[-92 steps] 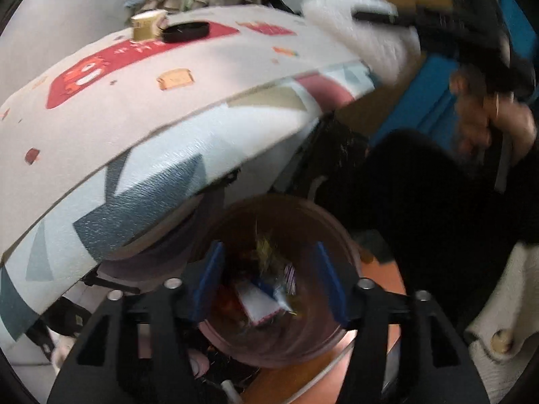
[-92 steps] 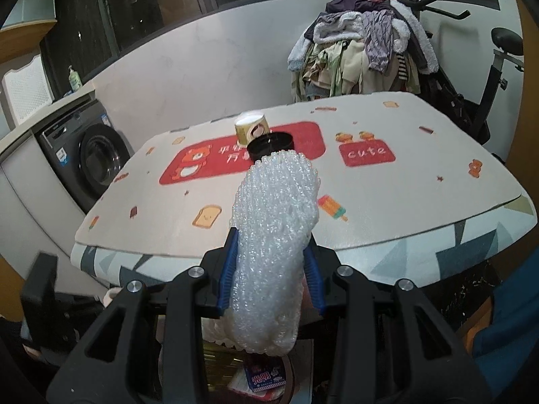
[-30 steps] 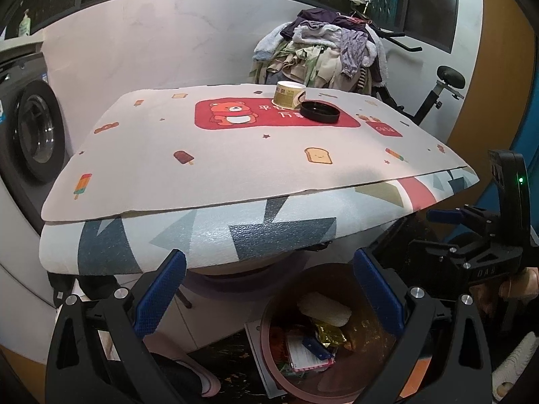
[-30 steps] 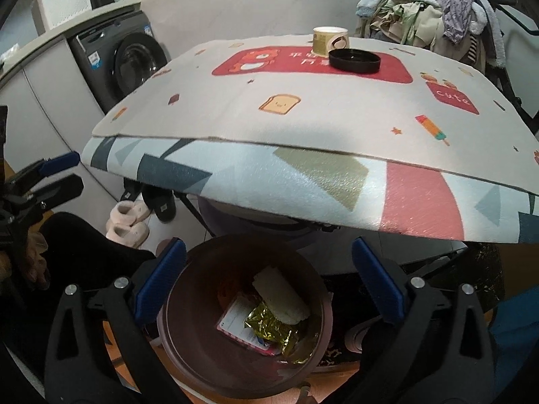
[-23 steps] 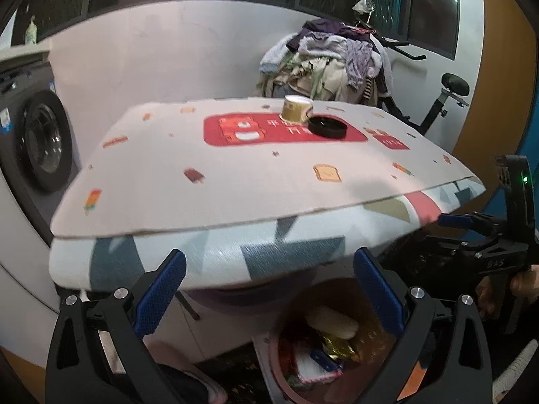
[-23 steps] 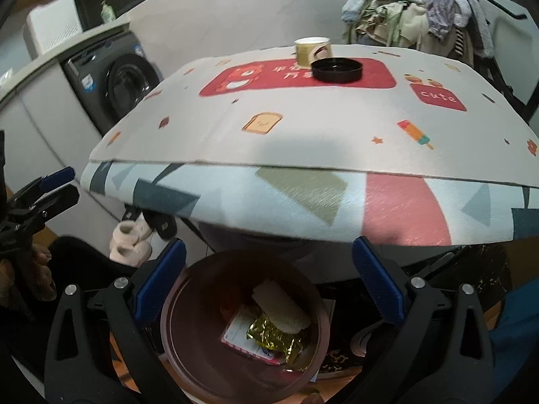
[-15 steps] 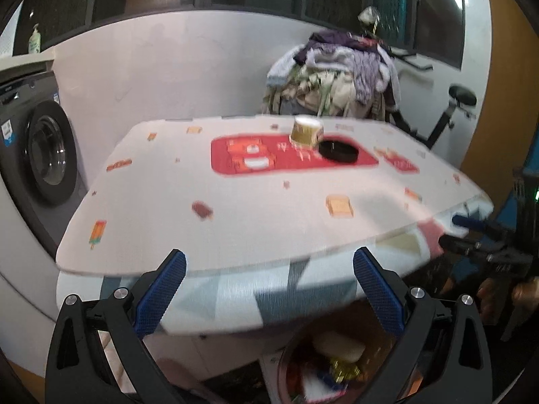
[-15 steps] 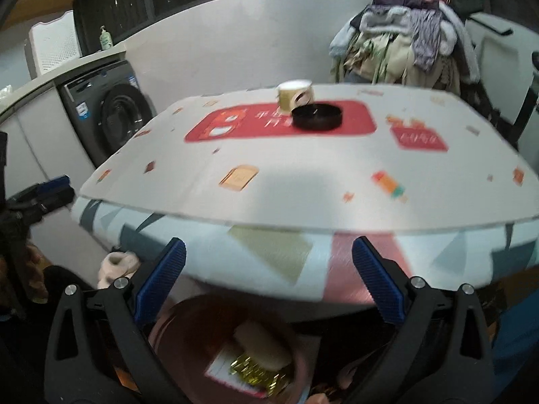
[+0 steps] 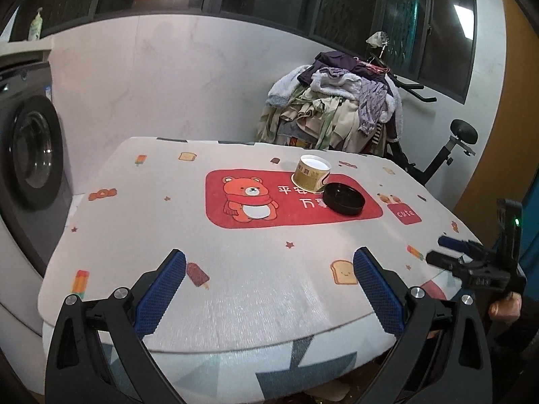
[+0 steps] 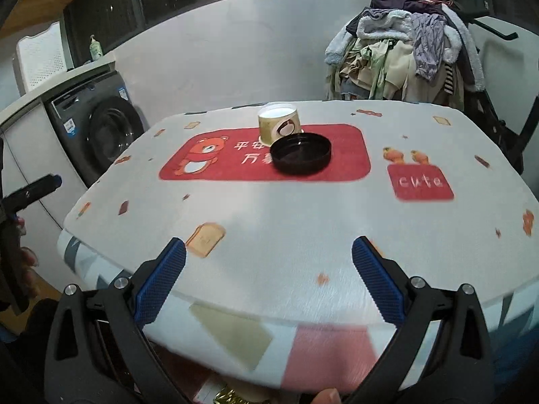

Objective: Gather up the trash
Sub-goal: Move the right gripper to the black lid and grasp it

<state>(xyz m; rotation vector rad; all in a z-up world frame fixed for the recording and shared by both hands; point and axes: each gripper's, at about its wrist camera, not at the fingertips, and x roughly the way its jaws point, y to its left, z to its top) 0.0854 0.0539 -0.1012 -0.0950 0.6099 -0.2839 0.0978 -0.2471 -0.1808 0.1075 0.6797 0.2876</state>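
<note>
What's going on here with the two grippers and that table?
A person is clearing trash off a table, holding a gripper in each hand. Both the left gripper and the right gripper are open and empty, pointed at the tabletop. Two items are on the red bear mat: a paper cup and a black lid lying right in front of it. Neither is touched yet.

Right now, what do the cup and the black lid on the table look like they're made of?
The cup looks like coated paper: printed tan wrap, thin white rim, matte white inside. The black lid looks like moulded plastic: uniform black, shallow raised rim, soft glossy sheen. Neither is certain from looks alone.
</note>
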